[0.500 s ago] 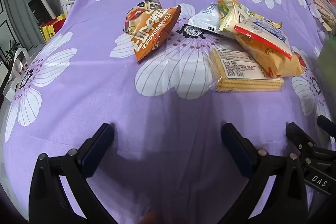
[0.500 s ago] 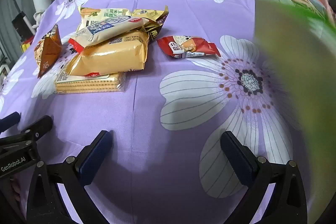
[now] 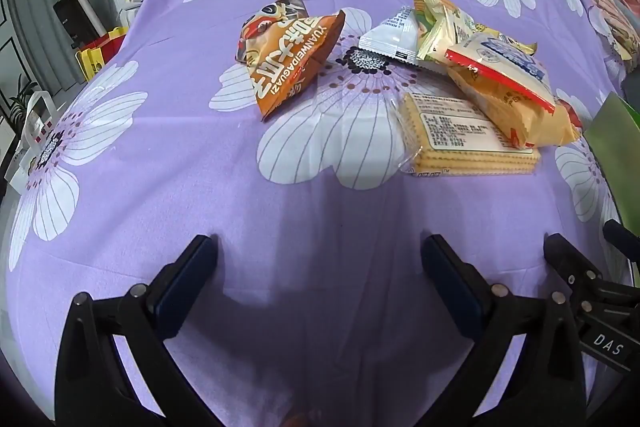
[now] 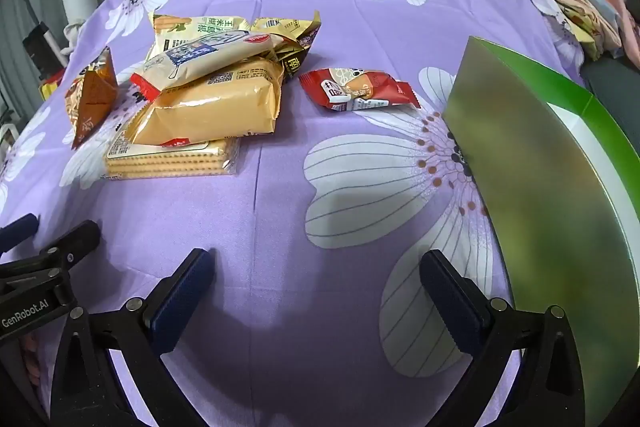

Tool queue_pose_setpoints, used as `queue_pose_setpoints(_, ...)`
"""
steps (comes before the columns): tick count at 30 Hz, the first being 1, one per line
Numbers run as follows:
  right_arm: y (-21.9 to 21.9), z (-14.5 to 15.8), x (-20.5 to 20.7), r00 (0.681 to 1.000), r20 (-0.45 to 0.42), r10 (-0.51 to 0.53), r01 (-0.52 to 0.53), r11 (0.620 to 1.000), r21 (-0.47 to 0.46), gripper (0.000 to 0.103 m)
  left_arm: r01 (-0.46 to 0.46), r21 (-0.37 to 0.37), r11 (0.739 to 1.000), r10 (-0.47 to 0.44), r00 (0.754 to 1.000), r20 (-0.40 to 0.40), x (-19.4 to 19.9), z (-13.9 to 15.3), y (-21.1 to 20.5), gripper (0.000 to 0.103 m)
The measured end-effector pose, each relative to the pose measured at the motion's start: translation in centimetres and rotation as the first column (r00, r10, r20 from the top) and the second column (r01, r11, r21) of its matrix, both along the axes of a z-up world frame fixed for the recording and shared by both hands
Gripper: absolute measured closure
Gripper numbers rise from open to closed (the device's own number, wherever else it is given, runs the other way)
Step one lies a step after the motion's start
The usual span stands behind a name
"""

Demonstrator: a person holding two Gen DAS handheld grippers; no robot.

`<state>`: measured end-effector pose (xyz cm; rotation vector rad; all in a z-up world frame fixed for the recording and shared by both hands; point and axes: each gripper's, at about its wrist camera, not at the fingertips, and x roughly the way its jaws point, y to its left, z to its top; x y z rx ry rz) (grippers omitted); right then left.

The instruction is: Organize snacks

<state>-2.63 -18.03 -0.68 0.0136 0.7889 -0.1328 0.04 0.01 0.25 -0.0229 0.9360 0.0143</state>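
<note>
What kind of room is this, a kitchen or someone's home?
Probably a home, not a lab: a flowered purple cloth holds loose snack packets, folded laundry lies at one edge, and shopping bags stand on the floor.

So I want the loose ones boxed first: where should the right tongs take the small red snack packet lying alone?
Probably across the middle of the red packet, coming from above: it lies flat and apart from the pile, its crimped ends pointing left and right.

The orange snack bag (image 3: 286,61) reads "YUANWEIDAGUAZI"; gripper labels read "DAS" (image 3: 608,339) and "GenRobot.AI" (image 4: 25,315).
</note>
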Motion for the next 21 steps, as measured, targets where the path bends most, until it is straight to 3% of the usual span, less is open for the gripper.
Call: queue_pose_setpoints(21, -0.10, 0.06, -0.02, 1.000, 0.000, 0.000, 0.000, 1.000, 0.001, 0.001, 0.001, 0.000, 1.000, -0.001, 1.000, 0.003, -0.15, -0.04, -0.11, 0.000)
